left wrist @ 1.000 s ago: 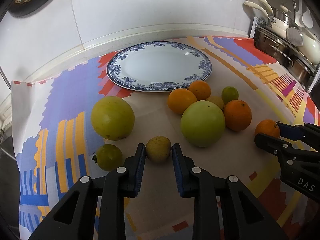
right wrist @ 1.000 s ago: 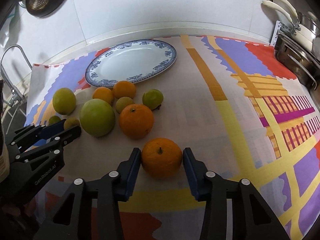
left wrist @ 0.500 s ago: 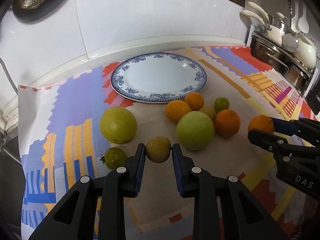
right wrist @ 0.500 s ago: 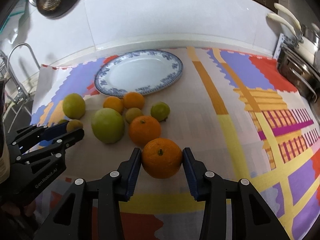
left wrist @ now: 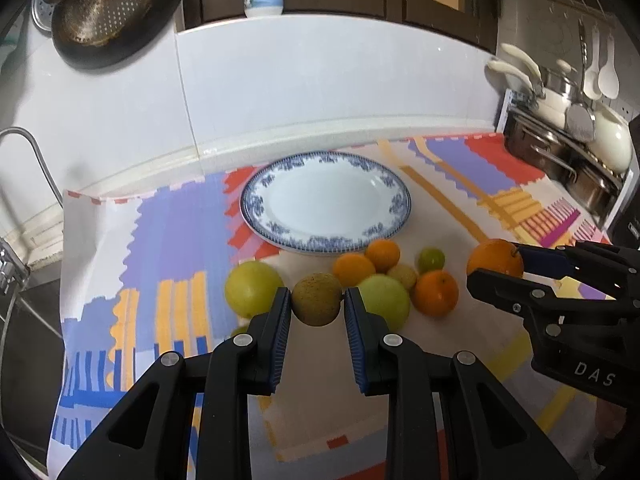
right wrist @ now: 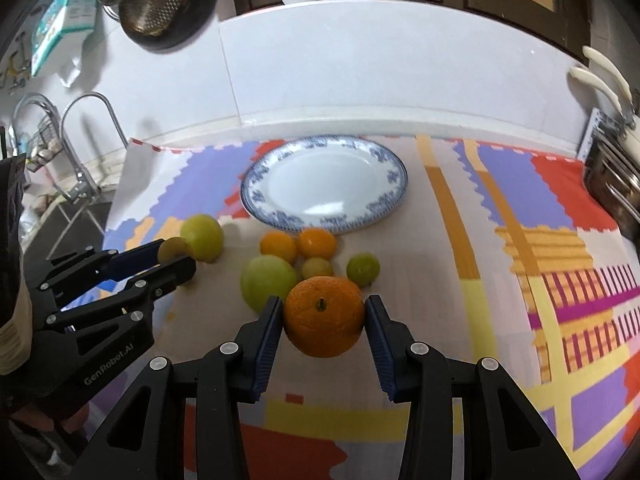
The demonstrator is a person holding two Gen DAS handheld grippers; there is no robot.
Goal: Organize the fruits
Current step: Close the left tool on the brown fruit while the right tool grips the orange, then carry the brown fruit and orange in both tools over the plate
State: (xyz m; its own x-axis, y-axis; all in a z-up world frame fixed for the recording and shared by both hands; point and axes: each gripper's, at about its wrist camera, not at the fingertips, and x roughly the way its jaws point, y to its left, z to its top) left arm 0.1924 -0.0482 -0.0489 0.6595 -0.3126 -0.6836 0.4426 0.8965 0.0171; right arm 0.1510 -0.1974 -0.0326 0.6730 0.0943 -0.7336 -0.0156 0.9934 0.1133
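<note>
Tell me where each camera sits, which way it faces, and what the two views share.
Left wrist: rides the left gripper, facing forward and down over its jaws, shut on a brownish fruit; the right gripper enters at right.
Right wrist: rides the right gripper, facing likewise over jaws shut on an orange; the left gripper enters at left.
Shared: the plate, the loose fruit on the patterned cloth, both held fruits.

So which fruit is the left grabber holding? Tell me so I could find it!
Find the blue-and-white plate on the colourful cloth; the fruits sit just in front of it. Nearer than that pile, the left gripper pinches one small round fruit off the cloth. It is dull brownish-yellow and speckled, while its neighbours are smooth green or bright orange.
</note>
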